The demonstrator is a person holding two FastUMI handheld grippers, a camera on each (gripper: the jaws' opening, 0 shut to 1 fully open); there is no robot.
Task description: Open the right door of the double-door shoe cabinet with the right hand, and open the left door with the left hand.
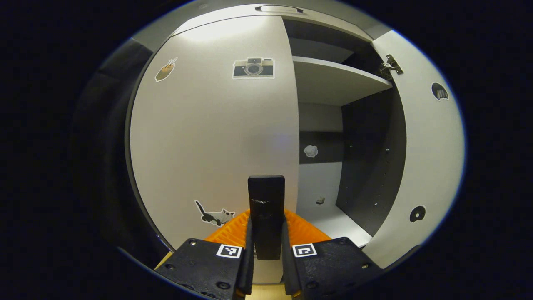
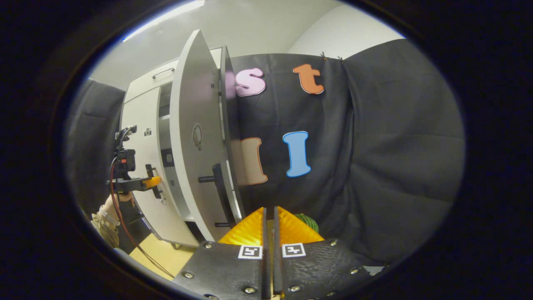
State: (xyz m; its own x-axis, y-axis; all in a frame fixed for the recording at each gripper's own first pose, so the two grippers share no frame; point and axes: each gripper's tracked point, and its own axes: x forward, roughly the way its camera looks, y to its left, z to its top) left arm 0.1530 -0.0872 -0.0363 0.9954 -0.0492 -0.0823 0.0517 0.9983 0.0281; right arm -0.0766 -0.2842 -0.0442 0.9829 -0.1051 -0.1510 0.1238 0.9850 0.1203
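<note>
My left tool [image 1: 266,233] is clamped on the dark upright handle [image 1: 266,208] of the left door [image 1: 208,133], both fingers pressing its sides, because that bar near the door's inner edge gives me the longest lever away from the hinge side. The left door looks closed or nearly so, flat across the front of the shoe cabinet [image 1: 333,79], so this half of the task remains to be done. The right door [image 2: 195,141] stands swung wide, baring the shelf [image 1: 333,66] and the cabinet's dark inner wall, which is why my right tool [image 2: 269,233] sits away from it, fingers together on nothing, aimed at the booth's cloth wall. From the right gripper view, my left tool meets the left door's front, a hand [image 2: 114,204] behind it.
</note>
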